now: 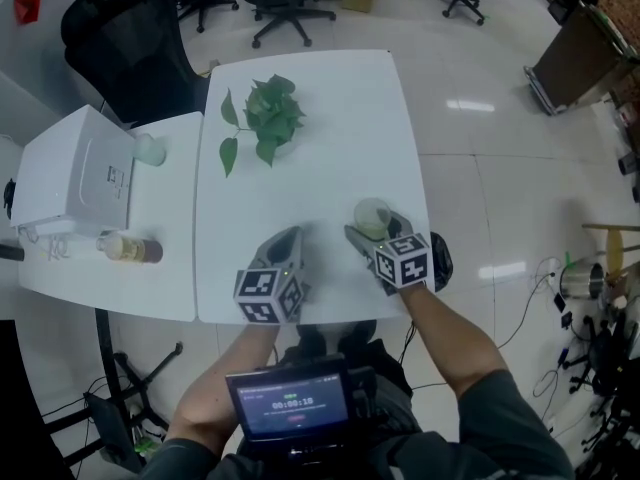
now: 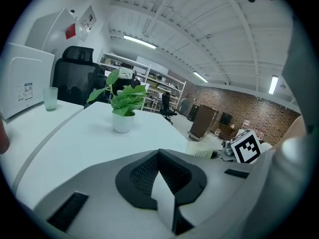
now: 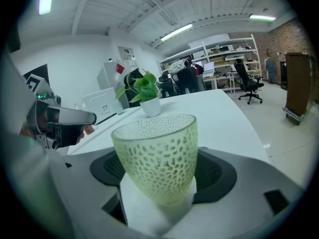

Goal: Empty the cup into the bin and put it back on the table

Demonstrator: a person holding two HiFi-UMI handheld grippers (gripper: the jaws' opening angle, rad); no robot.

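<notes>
Between right gripper (image 3: pixel 157 199) jaws, cup (image 3: pixel 155 151) clamped

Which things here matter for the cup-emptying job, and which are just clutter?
Job: green cup, clamped in right gripper; white table. No bin in view.
Lying about: potted plant, white box, pale tumbler, bottle on its side, black chair.

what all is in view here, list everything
tables: 2, white, side by side
cup: 1, pale green, dotted, in the right gripper
potted plant: 1, green, white pot, on right table
box: 1, white, on left table
tumbler: 1, pale green, beside the box
bottle: 1, brown, lying on left table
office chair: 1 near, black, behind the tables
screen: 1, dark, at the person's chest
left gripper: 1, grey, shut, empty
right gripper: 1, grey, shut on cup
</notes>
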